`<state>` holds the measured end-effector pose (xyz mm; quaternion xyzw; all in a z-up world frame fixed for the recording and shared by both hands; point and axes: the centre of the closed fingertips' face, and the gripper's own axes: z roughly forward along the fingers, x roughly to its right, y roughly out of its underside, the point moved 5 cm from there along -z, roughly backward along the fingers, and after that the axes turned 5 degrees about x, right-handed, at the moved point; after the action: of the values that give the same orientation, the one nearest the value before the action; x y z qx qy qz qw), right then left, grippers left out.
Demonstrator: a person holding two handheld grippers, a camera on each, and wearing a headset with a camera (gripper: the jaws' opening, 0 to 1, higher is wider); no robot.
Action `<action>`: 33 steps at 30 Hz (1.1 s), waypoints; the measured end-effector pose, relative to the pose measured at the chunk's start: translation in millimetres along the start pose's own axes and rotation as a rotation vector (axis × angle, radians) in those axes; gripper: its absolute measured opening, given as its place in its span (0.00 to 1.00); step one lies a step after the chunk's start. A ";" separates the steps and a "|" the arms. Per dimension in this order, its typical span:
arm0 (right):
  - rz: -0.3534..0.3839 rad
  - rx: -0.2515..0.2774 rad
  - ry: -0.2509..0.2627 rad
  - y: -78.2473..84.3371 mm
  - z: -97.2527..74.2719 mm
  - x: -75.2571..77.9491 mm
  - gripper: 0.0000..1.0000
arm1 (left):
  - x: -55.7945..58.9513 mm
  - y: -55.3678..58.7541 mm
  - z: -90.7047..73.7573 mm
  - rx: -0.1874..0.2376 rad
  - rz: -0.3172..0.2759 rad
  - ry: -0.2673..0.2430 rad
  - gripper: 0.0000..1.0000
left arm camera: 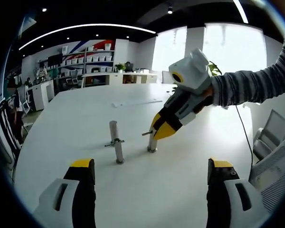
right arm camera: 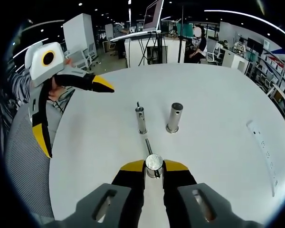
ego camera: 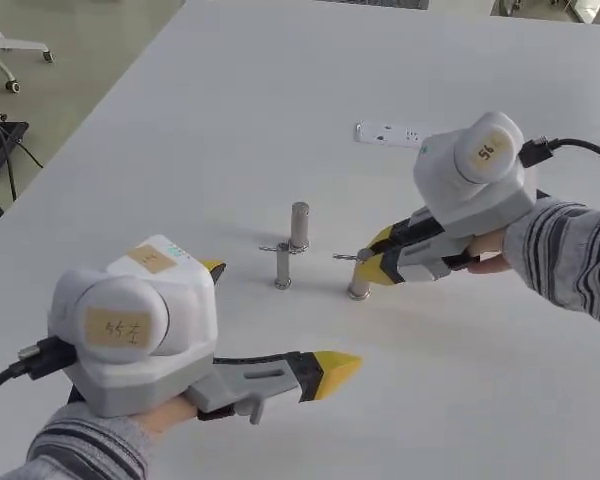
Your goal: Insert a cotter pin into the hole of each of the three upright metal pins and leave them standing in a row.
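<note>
**Right gripper (ego camera: 372, 265) clamped on one upright pin, cotter sticking out its side**

So here's the bench. Three metal pins stand close together on the white table (ego camera: 180, 150), more of a loose cluster than a neat row from the head view.

The right gripper has its yellow-tipped jaws squeezed together around the top of the nearest pin (right arm camera: 154, 165). In the right gripper view you can see the pin's round top pinched right between them. That pin stands upright with its base on the table. A cotter pin (ego camera: 344, 257) pokes out sideways from near its top, pointing toward the other two pins. I can't tell how far through the hole it goes.

The middle pin (ego camera: 283, 266) stands just beside it and has a second cotter pin (ego camera: 270, 249) sitting crosswise through its upper end. The back pin (ego camera: 299, 226) stands right behind that one, thicker looking, nearly touching the cotter's end.

The left gripper (ego camera: 275, 318) hangs low over the table, well apart from the pins, with its jaws spread wide and nothing between them.

There's also a white power strip (ego camera: 388, 133) lying flat further back on the table.
</note>
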<state>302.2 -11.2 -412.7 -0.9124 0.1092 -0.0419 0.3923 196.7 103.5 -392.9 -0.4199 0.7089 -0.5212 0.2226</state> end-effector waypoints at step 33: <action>-0.069 -0.001 -0.013 -2.1 -2.7 -0.7 0.09 | 0.4 3.3 -1.9 -0.010 -0.019 0.004 0.95</action>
<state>301.5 -11.6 -409.3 -0.9161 0.0753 -0.0492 0.3907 193.9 104.5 -395.1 -0.4268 0.7079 -0.5205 0.2142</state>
